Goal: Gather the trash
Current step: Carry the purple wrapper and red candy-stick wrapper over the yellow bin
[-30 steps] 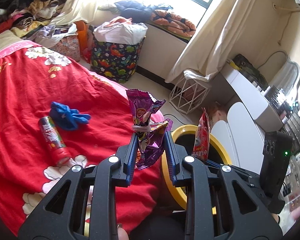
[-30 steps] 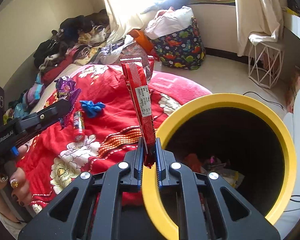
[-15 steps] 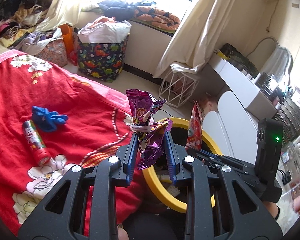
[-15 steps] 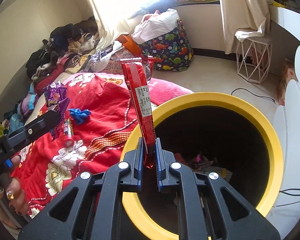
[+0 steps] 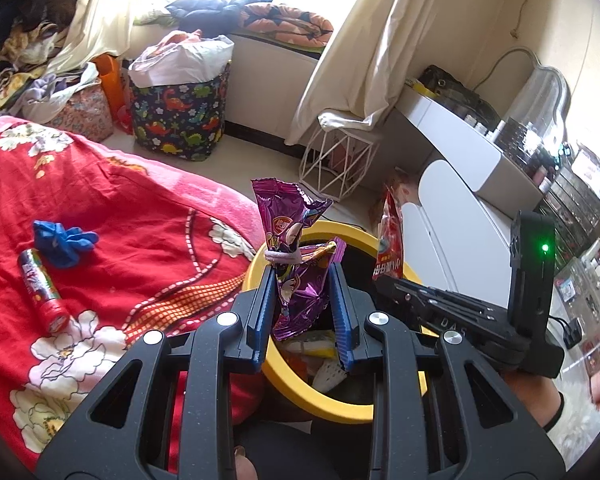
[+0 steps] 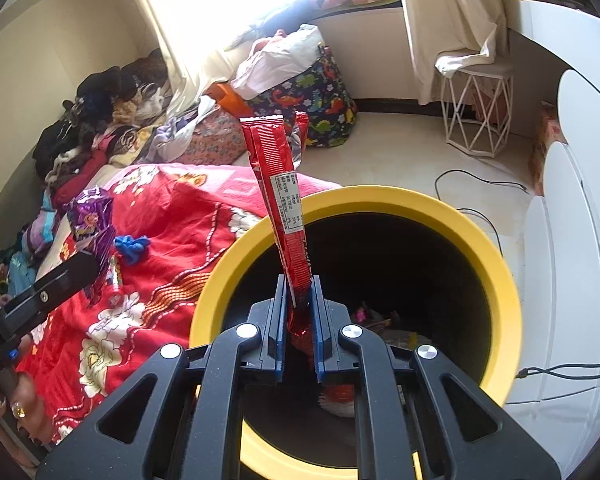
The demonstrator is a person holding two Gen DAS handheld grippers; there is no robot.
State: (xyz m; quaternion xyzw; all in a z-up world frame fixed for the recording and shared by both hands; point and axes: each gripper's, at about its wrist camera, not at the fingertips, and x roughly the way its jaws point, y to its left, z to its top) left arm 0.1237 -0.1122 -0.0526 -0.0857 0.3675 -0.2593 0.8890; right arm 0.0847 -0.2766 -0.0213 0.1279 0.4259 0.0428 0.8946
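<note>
Holding both wrappers over the yellow bin (image 6: 496,280), you had the right gripper (image 6: 299,300) clamped on the red wrapper (image 6: 278,184) and the left gripper (image 5: 302,300) pinching the purple wrapper (image 5: 296,280); you needed each centred above the opening before letting go.

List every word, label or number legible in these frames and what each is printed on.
"DAS": embossed on the right gripper body, rest cut off.
Purple wrapper: round logo, unreadable.
Red wrapper: white label, print too small.
Red can on the bedspread: print blurred.
Left gripper edge lettering: cut off, unreadable.
</note>
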